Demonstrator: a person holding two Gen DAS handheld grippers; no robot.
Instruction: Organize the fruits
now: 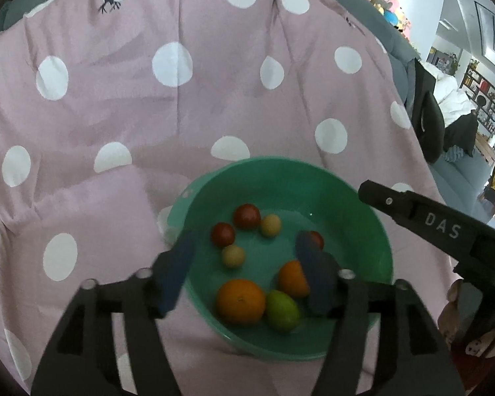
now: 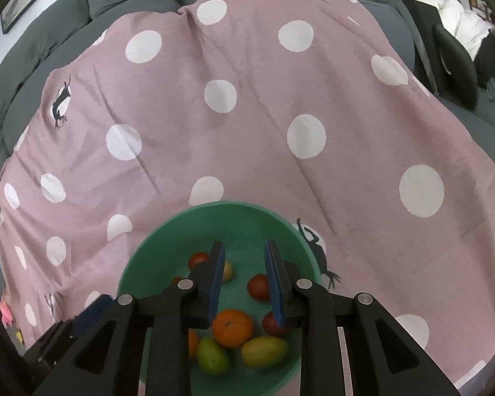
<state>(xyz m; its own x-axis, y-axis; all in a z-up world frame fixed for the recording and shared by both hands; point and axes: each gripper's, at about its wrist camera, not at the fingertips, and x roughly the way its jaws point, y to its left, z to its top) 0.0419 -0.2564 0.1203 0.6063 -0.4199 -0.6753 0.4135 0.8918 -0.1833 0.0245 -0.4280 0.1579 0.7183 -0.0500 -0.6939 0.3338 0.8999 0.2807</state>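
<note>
Your left gripper (image 1: 244, 270) is standing spread above the green bowl (image 1: 313, 178), with nothing between its pads. Your right gripper (image 2: 244, 280) is staying pressed to its narrowest and empty. The fruits (image 1: 241, 302) are lying inside the bowl on the dotted pink blanket (image 1: 181, 99).

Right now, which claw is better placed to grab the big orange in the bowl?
Likely left: left claw is open over the bowl, big orange just below its gap. Right claw is shut and would need opening first.
</note>
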